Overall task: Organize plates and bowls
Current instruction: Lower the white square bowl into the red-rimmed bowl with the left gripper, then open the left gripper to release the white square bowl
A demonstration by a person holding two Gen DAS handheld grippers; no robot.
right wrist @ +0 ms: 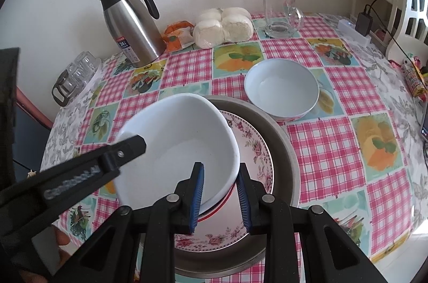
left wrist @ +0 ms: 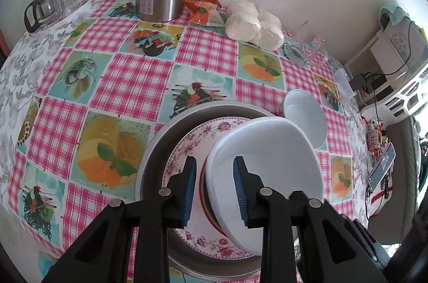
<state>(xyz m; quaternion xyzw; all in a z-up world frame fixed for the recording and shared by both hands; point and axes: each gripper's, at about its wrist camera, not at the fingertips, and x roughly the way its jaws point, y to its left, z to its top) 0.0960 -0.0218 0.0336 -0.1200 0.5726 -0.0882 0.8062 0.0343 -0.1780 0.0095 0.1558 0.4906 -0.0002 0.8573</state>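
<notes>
- A white squarish bowl (right wrist: pixel 176 146), smooth and glossy with rounded corners, sits tilted on top of a red-rimmed bowl (right wrist: pixel 223 205), of which only a thin edge shows beneath it.
- The right gripper (right wrist: pixel 220 198) has its blue ribbed pads narrowly apart and clamped across the near rims of these two stacked bowls, one pad inside the white bowl, the other outside.
- The left gripper (left wrist: pixel 214 192) straddles the white bowl's rim at its other side, jaws narrowly apart; whether the pads press on the rim I cannot tell.
- The stack rests on a floral plate (right wrist: pixel 256 149), white with pink roses around the border.
- That plate lies inside a wide, shallow metal pan (right wrist: pixel 283 146), dull grey and round.
- A second round white bowl (right wrist: pixel 282 89) stands alone on the tablecloth (right wrist: pixel 334 138), just beyond the pan.
- The cloth is shiny, pink checks alternating with fruit pictures.
- Farther back stand a brushed-steel thermos jug (right wrist: pixel 131 26), wrapped white buns (right wrist: pixel 223 26) and a clear glass mug (right wrist: pixel 281 14).
</notes>
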